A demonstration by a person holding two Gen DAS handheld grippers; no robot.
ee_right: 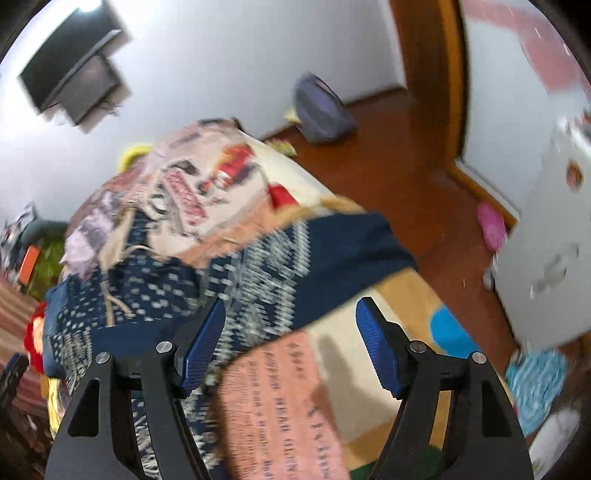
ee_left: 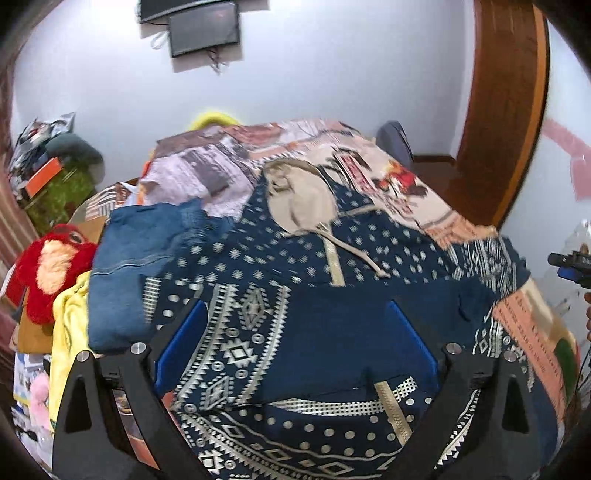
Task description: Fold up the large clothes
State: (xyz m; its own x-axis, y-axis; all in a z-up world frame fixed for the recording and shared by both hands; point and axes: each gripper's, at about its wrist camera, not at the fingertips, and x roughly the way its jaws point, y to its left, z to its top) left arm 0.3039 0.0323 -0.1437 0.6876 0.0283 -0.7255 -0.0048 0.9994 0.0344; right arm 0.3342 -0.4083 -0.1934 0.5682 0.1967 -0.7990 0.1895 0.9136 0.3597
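Bed point(ee_left: 413, 192) under a patchwork-print cover, seen from the near end. Navy garment point(ee_left: 280, 295) with white geometric and dotted print spread across the near half of the cover, a beige neck panel point(ee_left: 299, 199) with loose drawstrings at its far end. Right edge of the garment draped toward the right side of the bed.

Left claw point(ee_left: 295, 339) above the near part of the garment, blue pads wide apart, nothing clamped; printed cloth visible between them but no pad pressing on it.

Right claw point(ee_right: 291, 343) over the right near corner of the bed, pads apart, nothing held; edge of the navy garment point(ee_right: 258, 266) and bare cover beneath.

Folded blue denim piece point(ee_left: 125, 269) on the left of the bed, touching the garment's left edge. Yellow cloth point(ee_left: 70, 325) hanging at the left bed edge, red plush toy point(ee_left: 51, 269) just beside it.

Writing: columns of dark lettering on a pink patch of the cover point(ee_right: 280, 410), blurred, not readable with any certainty. Red banner with white letters near a rooster motif point(ee_left: 399, 181), also unreadable. No brand marks made out.

Two dark screens point(ee_left: 199, 26) on the far wall. Grey-blue bag point(ee_right: 321, 110) on the wooden floor to the right of the bed.
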